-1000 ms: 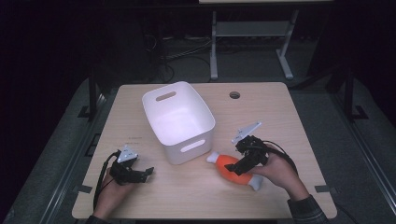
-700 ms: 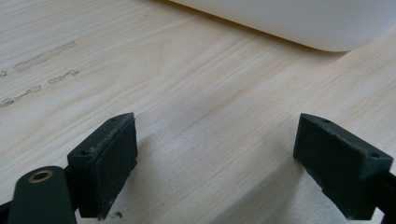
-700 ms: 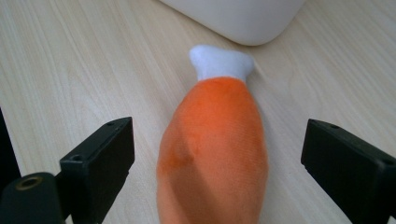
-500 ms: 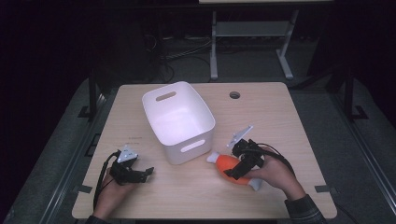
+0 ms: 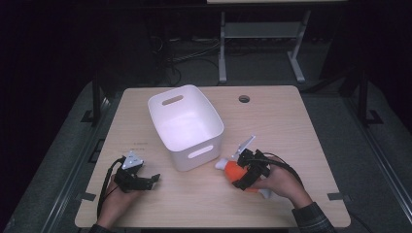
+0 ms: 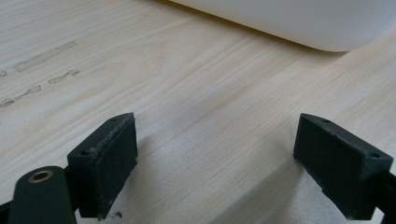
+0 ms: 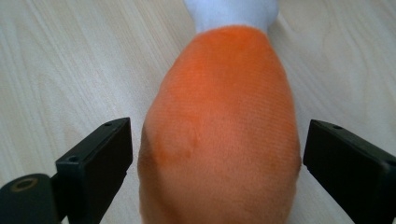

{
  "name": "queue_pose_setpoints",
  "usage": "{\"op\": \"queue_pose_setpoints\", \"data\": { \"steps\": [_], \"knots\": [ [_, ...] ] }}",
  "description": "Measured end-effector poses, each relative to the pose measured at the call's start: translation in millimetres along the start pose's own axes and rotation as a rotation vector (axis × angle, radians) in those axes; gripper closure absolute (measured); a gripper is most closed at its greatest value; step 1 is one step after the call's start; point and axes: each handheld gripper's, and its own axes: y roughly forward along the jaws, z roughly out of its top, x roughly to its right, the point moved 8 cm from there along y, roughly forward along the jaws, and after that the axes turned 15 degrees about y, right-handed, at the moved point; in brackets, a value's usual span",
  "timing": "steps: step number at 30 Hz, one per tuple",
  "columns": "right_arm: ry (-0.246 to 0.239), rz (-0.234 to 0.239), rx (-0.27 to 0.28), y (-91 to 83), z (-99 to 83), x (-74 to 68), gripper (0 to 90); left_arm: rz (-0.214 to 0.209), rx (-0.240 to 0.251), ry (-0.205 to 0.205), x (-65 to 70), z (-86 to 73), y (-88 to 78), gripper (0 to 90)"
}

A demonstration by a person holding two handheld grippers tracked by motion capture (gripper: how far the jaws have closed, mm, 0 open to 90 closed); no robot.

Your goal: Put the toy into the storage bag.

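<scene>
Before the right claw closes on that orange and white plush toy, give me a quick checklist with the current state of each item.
1. Right claw open wide enough: ok, both jaws stand apart from the toy's sides.
2. Orange and white plush toy centred between the jaws: ok, its orange body sits midway.
3. Toy resting on the table: ok, it lies on the wood by the bin's near corner.
4. White bin ready to take it: ok, upright, inside looks bare.
5. Left claw out of the way: ok, open, on the table left of the bin.
6. Jaws low enough for a firm grip: cannot tell.
</scene>
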Motion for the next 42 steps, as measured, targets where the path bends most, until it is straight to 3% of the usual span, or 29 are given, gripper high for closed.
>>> {"op": "queue_pose_setpoints", "data": {
  "steps": [14, 18, 25, 42],
  "knots": [
    [-0.005, -0.013, -0.047, 14.9, -5.2, -0.5, 9.1, 0.0, 0.0, -0.002, 0.1, 0.0, 0.0, 12.9],
    [-0.003, -0.02, -0.035, 13.3, -4.8, 0.4, 15.1, 0.0, 0.0, -0.002, 0.1, 0.0, 0.0, 13.0],
    [-0.005, -0.027, -0.031, 12.1, -5.3, 0.8, 16.5, 0.0, 0.0, -0.002, 0.1, 0.0, 0.0, 12.9],
    [0.048, -0.032, -0.014, -5.6, -1.1, 7.9, 21.2, -0.001, -0.003, 0.003, -0.1, -0.2, -0.2, 13.0]
  ]
}}
